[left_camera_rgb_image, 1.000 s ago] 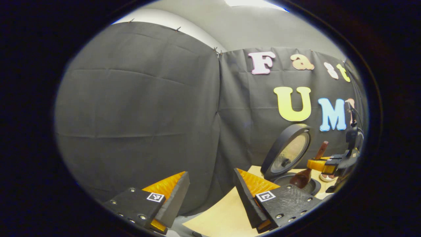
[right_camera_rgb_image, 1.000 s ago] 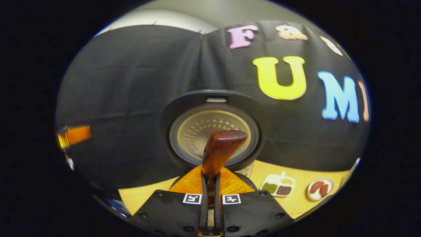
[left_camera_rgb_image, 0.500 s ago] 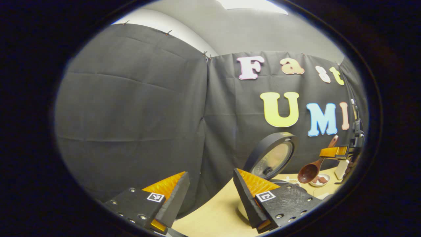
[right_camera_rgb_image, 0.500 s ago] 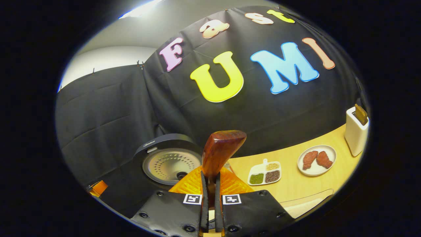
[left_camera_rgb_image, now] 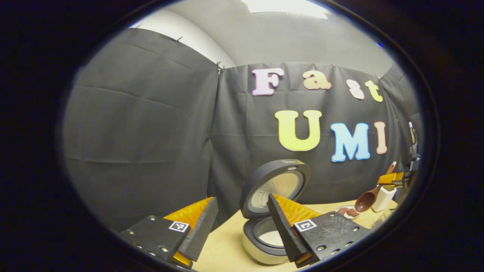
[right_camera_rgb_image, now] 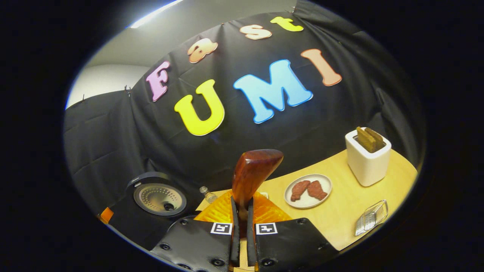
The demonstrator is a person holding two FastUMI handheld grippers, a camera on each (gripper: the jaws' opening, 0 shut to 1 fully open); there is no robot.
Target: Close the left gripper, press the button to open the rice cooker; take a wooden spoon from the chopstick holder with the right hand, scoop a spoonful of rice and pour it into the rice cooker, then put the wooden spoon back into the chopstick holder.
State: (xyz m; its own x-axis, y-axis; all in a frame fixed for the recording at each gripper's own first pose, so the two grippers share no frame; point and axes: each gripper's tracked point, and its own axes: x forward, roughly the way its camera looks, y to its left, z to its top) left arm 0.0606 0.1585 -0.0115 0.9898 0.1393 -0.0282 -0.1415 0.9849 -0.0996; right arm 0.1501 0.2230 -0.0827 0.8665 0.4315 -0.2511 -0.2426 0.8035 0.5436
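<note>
The rice cooker sits on the pale wooden table with its round lid standing up, showing a dull metal inner plate; white rice lies in the pot below. Seen in the right gripper view, that lid shows a dimpled, perforated disc.

Right of the cooker, in the left gripper view, the right gripper holds the wooden spoon tilted, its dark, glossy round bowl hanging low on the cooker's side and the handle slanting up and away. The bowl hovers above a small plate and just beside the white chopstick holder.

In the right gripper view, the right gripper is clenched on the spoon's handle, a smooth reddish-brown shaft flaring to a blunt, flat end that pokes up between the ribbed pads.

Further right of the cooker there: a small glass bottle, a round white plate with two reddish-brown pieces, the boxy white chopstick holder with flat wooden pieces standing in it, and a clear ridged plastic dish.

The left gripper hangs spread wide, grasping nothing, its wedge-shaped fingers well apart, one overlapping the cooker's front.
</note>
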